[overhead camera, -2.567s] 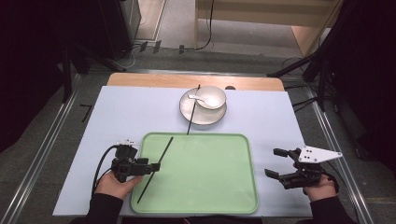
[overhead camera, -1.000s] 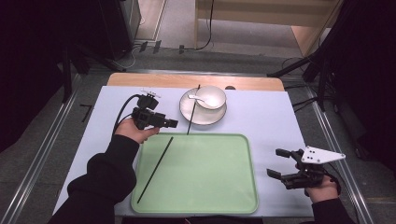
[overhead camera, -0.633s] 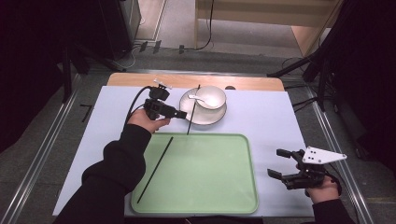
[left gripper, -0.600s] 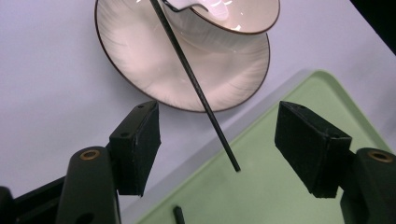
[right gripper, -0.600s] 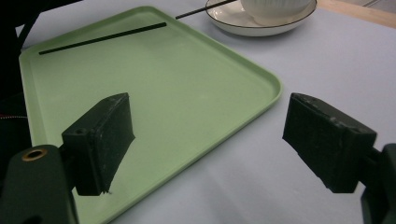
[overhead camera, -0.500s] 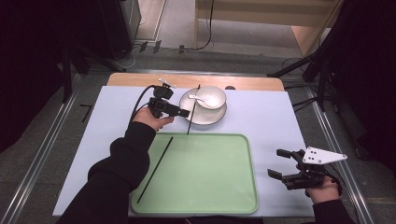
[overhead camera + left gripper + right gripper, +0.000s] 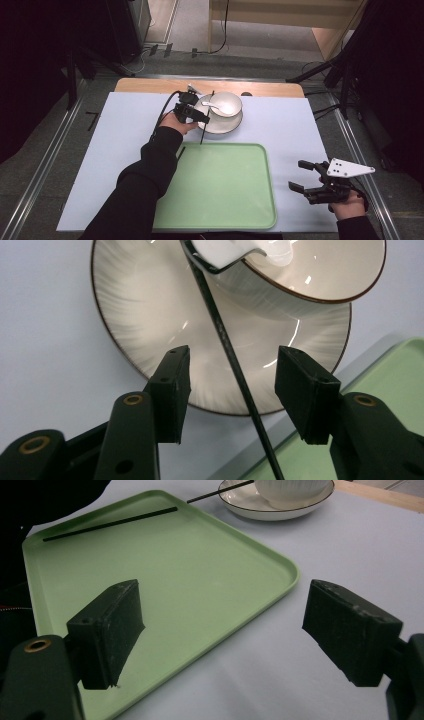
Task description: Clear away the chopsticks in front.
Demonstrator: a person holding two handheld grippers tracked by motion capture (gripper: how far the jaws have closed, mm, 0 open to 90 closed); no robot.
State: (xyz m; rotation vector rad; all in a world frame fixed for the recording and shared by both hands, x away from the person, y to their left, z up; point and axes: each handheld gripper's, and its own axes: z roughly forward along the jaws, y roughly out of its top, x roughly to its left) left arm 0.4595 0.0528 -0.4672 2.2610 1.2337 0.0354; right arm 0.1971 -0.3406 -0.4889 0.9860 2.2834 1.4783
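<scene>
- Green tray [image 7: 220,200] lies near the person, with 1 black chopstick [image 7: 110,524] already on it.
- White saucer [image 7: 150,315] carries a bowl [image 7: 225,104], and a 2nd chopstick [image 7: 225,347] leans across its rim.
- Left gripper [image 7: 232,377] straddles that stick; its jaws have just been closing, pads not yet touching.
- Next, I judge: pinch and lift it to the tray.
- Right gripper [image 7: 235,635] hovers spread and empty beside the tray.

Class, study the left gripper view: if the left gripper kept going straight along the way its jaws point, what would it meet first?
Most likely the black chopstick, which lies between the open jaws of the left gripper, untouched. Just beyond it is the plate under the bowl. Depth is hard to judge.
</scene>
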